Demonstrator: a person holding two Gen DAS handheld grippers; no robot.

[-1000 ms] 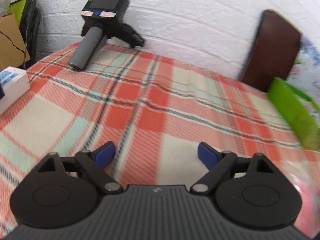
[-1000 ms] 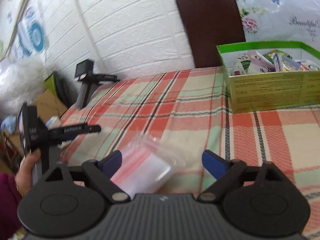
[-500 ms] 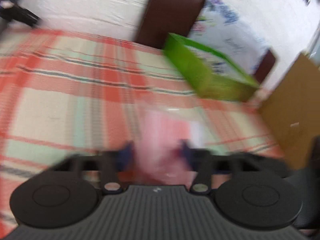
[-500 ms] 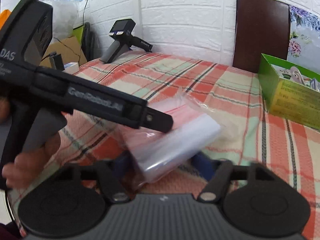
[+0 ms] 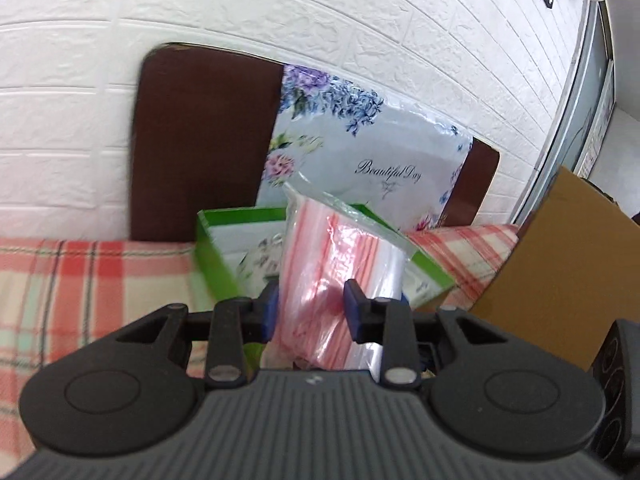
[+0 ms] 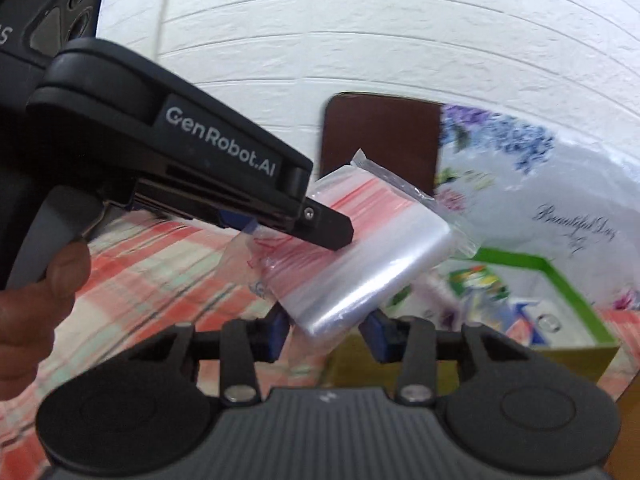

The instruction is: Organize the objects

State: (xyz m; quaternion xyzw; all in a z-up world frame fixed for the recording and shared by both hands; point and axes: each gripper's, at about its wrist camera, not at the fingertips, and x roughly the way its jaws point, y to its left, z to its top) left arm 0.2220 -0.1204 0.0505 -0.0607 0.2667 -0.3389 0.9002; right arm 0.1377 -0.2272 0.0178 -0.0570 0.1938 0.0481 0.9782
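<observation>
While both grippers meet on the same item, the pack of clear zip bags point(image 5: 320, 276) sits low in the middle of the left wrist view, standing upright between the blue pads, which press on its sides: the left gripper point(image 5: 310, 310) is clamped on it, its jaws narrow. In the right wrist view the same pack point(image 6: 360, 256) lies tilted across the centre of the frame, its lower end squeezed between the right gripper point(image 6: 326, 330) pads, whose jaws have just been closing onto it. From the upper left of that view the left gripper point(image 6: 276, 220) reaches in, held by a hand point(image 6: 36, 304) at the left edge. Behind the pack, a green box point(image 5: 212, 248) holding packets rests on the red plaid tablecloth point(image 5: 80, 276). Further back stand a dark brown chair back point(image 5: 200, 140), a floral plastic bag point(image 5: 360, 152) and the white brick wall point(image 5: 280, 8). Brown cardboard point(image 5: 560, 260) fills the right side.
</observation>
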